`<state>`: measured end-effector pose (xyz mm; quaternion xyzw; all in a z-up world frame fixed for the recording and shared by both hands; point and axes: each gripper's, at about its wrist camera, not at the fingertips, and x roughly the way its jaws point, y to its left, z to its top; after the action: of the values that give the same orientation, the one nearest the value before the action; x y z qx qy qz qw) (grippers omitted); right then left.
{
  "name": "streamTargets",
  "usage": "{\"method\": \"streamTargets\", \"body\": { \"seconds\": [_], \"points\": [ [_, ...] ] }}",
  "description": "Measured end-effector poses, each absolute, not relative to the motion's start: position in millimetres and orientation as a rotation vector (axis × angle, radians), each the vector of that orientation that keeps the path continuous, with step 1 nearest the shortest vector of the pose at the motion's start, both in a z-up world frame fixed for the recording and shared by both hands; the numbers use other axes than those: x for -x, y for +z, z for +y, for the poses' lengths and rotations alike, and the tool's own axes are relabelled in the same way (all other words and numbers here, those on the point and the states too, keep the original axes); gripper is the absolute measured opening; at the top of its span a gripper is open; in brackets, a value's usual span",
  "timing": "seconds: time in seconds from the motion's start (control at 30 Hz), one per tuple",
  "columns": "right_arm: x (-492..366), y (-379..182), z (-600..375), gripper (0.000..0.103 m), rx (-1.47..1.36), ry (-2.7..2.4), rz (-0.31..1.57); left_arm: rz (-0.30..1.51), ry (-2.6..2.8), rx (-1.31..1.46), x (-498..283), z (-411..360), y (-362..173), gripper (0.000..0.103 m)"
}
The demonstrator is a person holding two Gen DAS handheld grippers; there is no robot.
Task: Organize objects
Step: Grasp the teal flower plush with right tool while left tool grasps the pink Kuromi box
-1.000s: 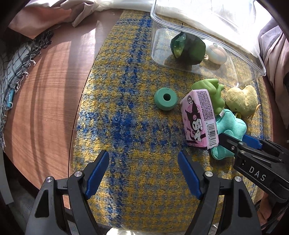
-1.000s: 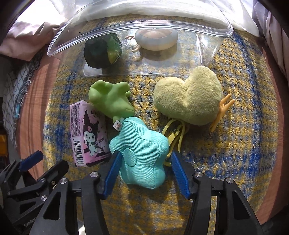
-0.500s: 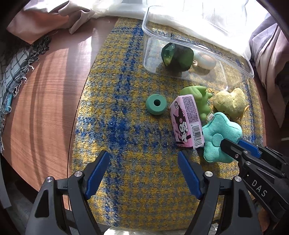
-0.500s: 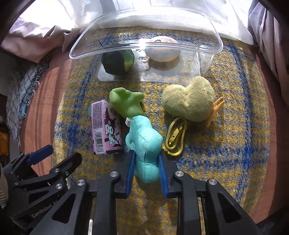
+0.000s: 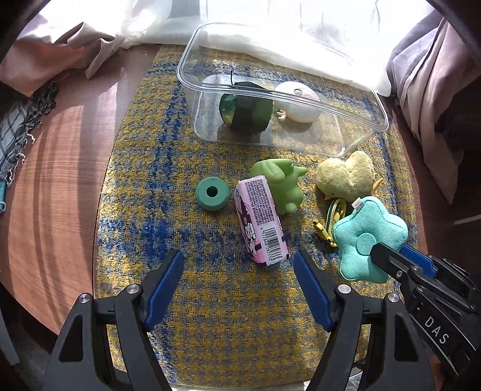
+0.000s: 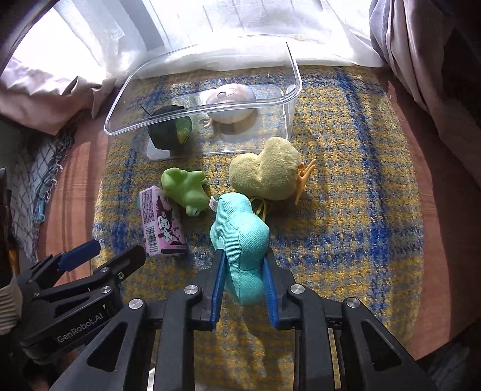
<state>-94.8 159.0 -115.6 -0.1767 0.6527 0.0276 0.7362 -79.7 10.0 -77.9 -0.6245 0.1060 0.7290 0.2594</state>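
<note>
The right claw (image 6: 243,279) is seen pinching the teal flower-shaped plush (image 6: 240,237), its blue pads pressed into the toy's sides. The plush is held tilted on edge above the blue-and-yellow woven mat (image 6: 345,210), near the yellow heart plush (image 6: 267,174) and a yellow clip strap (image 5: 333,210) lying beside it.

The left claw (image 5: 239,273) is held spread over the mat, with nothing between its pads; its jaws have just been narrowed slightly. Just ahead of it a pink carton with a cartoon figure (image 5: 261,222) is laid on its side, touching a light green rubber toy (image 5: 279,183). A green foam ring (image 5: 212,193) is set just left of the carton.

At the far side of the mat a clear plastic tub (image 5: 354,126) is placed, and inside it a dark green ball (image 5: 246,111) and a pale rounded toy (image 5: 297,100) are seen side by side. The mat is spread over a brown wooden worktop (image 5: 51,195), and pale curtains (image 6: 240,21) are hung behind the tub. A checked cloth (image 5: 12,132) is draped at the worktop's left edge.
</note>
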Motion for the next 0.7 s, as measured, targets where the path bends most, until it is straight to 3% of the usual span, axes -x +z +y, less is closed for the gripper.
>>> {"method": "streamTargets", "body": {
  "seconds": [0.7],
  "points": [
    [75,-133,125,0.025,0.160,-0.180,1.435,0.302,1.963,1.768,92,42,-127,0.040]
  ]
}}
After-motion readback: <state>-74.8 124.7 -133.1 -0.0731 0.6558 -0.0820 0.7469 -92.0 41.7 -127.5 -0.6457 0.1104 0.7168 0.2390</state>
